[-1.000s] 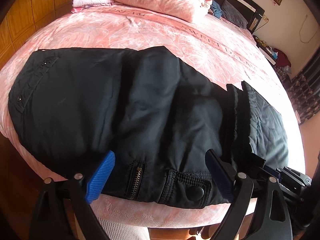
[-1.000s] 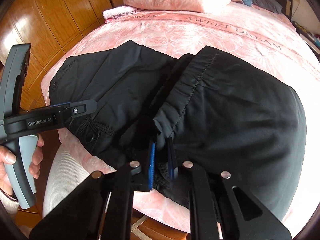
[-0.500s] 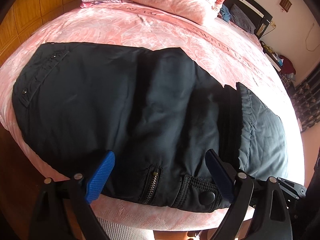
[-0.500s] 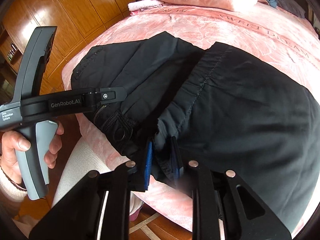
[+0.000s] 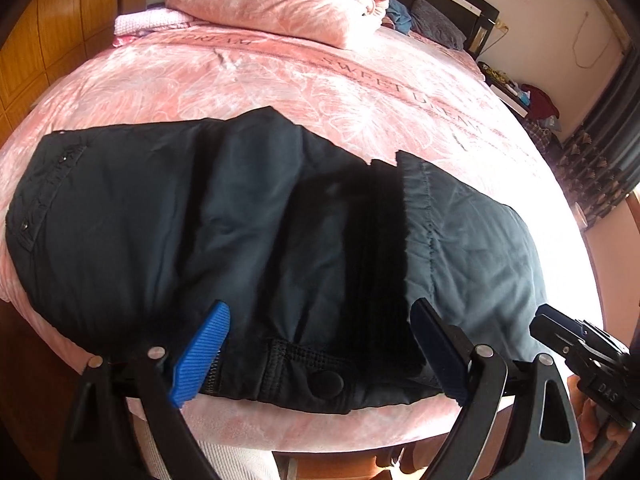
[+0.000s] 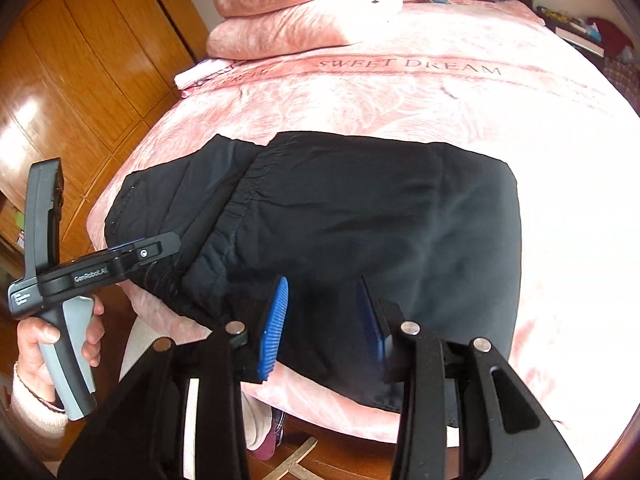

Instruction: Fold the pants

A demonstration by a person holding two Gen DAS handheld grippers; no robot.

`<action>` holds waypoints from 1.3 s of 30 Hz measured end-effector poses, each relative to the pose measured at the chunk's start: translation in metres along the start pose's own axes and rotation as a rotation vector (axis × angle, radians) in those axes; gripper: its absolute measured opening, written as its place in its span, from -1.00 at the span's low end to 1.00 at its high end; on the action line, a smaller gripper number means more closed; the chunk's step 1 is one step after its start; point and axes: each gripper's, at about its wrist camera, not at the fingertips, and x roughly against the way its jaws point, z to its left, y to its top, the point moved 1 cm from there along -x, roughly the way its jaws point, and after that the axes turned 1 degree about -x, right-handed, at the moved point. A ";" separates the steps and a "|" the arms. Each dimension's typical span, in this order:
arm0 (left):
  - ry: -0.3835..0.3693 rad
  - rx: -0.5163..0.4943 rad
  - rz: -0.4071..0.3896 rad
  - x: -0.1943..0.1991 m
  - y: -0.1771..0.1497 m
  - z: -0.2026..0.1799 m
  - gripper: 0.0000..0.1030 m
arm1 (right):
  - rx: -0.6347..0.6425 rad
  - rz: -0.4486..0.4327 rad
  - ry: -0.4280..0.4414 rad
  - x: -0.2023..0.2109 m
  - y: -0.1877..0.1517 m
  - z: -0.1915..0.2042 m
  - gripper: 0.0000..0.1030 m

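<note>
Black padded pants (image 5: 224, 232) lie folded across the near edge of the pink bed (image 5: 320, 92). One end, with a gathered stitched hem (image 5: 424, 216), is laid over the rest. A snap tab (image 5: 326, 380) and a zipper sit at the near edge. My left gripper (image 5: 320, 356) is open and empty, just above that near edge. My right gripper (image 6: 324, 324) is open and empty over the near edge of the folded-over part (image 6: 380, 220). Each gripper shows at the side of the other's view.
Folded pink quilts (image 5: 288, 0) and a small white cloth (image 5: 148, 22) lie at the far end of the bed. Wooden wardrobe doors (image 6: 80, 60) stand on the left. A dark headboard (image 5: 448, 0) and cluttered shelf (image 5: 520, 92) are at the far right.
My right gripper was shut on the hem of the pants; it has opened, let the cloth down and drawn back to the right. My left gripper stayed open and pulled back a little.
</note>
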 end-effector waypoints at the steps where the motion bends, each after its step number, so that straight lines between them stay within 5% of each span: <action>1: -0.007 -0.024 -0.005 0.000 0.001 -0.009 0.80 | -0.019 0.001 -0.009 0.000 -0.002 -0.008 -0.28; 10: 0.059 -0.126 0.129 -0.045 -0.008 -0.036 0.80 | -0.089 0.024 -0.020 -0.009 -0.017 -0.036 -0.31; 22: 0.014 -0.102 0.089 -0.027 -0.013 -0.021 0.75 | -0.073 -0.009 -0.032 0.001 -0.014 -0.024 -0.21; 27: 0.083 -0.070 0.047 0.007 -0.020 0.021 0.75 | -0.030 -0.008 -0.072 -0.004 -0.013 -0.011 -0.09; 33: 0.052 0.161 0.063 0.030 -0.033 0.109 0.76 | -0.028 0.006 -0.049 -0.016 -0.010 0.001 -0.02; 39: -0.048 0.386 0.099 0.027 -0.049 0.169 0.51 | 0.013 0.023 -0.037 -0.025 -0.009 0.020 -0.03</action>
